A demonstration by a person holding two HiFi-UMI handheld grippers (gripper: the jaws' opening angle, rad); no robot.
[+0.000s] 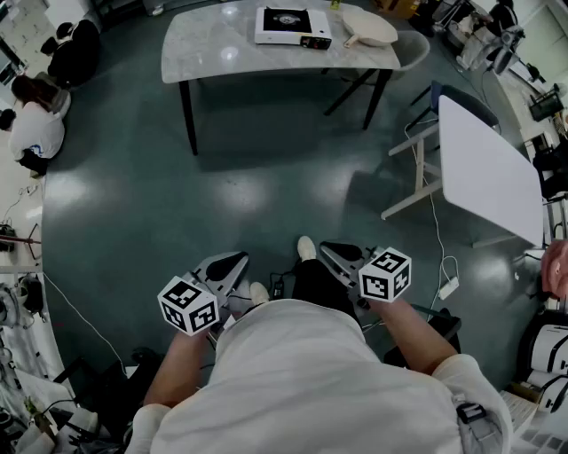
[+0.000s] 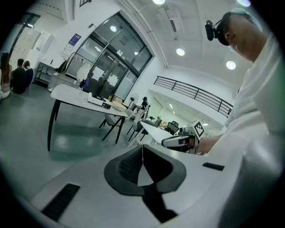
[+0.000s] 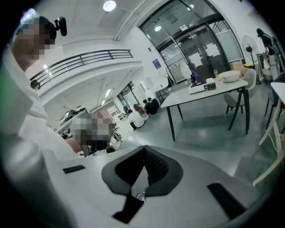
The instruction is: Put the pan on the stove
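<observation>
Close at our waist, left gripper (image 1: pixel 228 269) and right gripper (image 1: pixel 338 258) are both shut on nothing, so we should walk to the pale marble table (image 1: pixel 213 49) at twelve o'clock and open wide before taking the cream round pan (image 1: pixel 369 27) beside the white portable stove (image 1: pixel 291 26).

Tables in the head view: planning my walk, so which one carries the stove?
The grey marbled table with black legs, at the top; the stove and pan sit on it. The white table at right shows neither.
</observation>
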